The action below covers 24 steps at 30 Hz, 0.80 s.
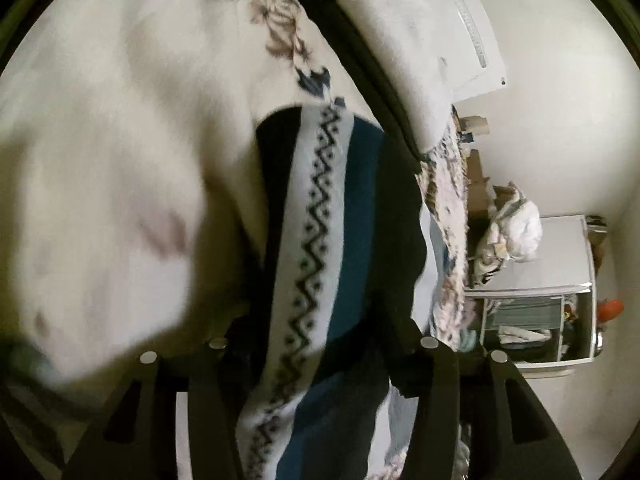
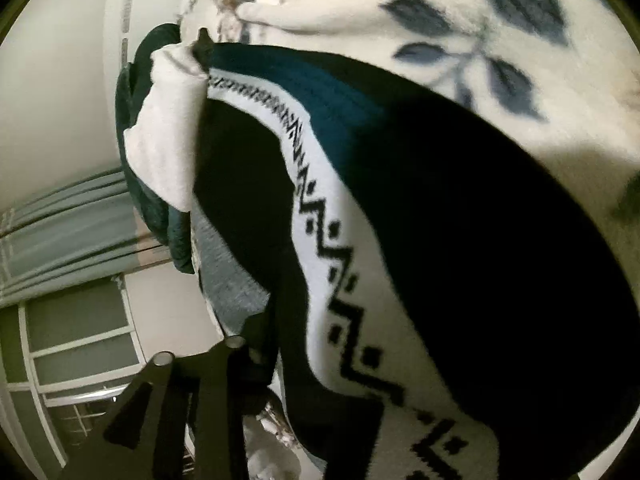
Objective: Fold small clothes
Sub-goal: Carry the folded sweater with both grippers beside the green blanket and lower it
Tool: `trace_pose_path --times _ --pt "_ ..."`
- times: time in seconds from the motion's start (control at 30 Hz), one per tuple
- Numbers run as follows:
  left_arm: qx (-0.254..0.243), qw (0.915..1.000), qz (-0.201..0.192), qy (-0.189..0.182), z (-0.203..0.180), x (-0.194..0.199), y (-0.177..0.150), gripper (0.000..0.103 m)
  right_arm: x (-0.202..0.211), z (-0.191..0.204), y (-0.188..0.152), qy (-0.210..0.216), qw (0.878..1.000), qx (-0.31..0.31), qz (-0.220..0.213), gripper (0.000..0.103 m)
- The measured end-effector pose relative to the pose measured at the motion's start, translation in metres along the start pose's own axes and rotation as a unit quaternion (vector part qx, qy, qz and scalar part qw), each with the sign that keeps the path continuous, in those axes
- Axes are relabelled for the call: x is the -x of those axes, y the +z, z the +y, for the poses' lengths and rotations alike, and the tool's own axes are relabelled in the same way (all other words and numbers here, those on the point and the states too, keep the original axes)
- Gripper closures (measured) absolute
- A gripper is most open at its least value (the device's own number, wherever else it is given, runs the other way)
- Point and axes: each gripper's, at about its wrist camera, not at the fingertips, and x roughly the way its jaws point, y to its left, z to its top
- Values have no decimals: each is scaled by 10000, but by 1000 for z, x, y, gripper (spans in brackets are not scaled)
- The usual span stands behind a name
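Note:
A knit sweater (image 1: pixel 320 240) with black, teal and white bands and a black zigzag pattern hangs lifted over a cream floral blanket (image 1: pixel 120 140). In the left wrist view it runs between the fingers of my left gripper (image 1: pixel 322 346), which is shut on it. In the right wrist view the same sweater (image 2: pixel 420 220) fills the middle and drapes over my right gripper (image 2: pixel 320 360). Only the left finger (image 2: pixel 200 392) shows; the other is hidden under cloth. The far end of the sweater is held up at the left gripper's tip (image 2: pixel 204 46).
A white folded cloth (image 1: pixel 404 52) and dark green fabric (image 2: pixel 152 200) lie beyond the sweater. A white cabinet (image 1: pixel 536 280) with piled laundry (image 1: pixel 508 232) stands at the right. Curtains (image 2: pixel 68 232) and a window frame (image 2: pixel 80 344) are at the left.

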Motion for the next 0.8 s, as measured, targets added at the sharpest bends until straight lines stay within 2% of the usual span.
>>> trace_pose_path --times 0.1,0.17,0.33,0.43,0.5,0.53,0.57,0.63,0.8 --pt "-12 10000 -6 -56 -8 -1 -12 55 -6 1 7 -47 9999 58 105 60" --pt "-130 9999 -36 66 -15 -5 -13 54 -9 6 10 -48 9998 108 147 60" --pt "-380 9989 -51 271 -26 -27 1 36 -1 -8 7 15 9998 89 196 60" --pt "-266 9993 -85 255 -24 -32 6 36 -6 -11 9 37 9996 64 255 59" --pt "-498 9978 -190 387 -33 -25 2 51 -3 -16 7 66 9996 82 254 60" --pt "-622 9960 -324 547 -41 -16 -2 64 -3 -12 7 29 9997 169 194 69" --pt "-629 9954 -399 610 -44 -12 -3 73 -1 -6 4 -28 9994 335 105 74" --pt "-553 9949 -526 660 -48 1 -6 78 3 5 -2 -134 9984 541 -5 79" --pt "-618 9933 -613 761 -70 23 -6 79 24 39 -20 -4 9971 728 -234 81"
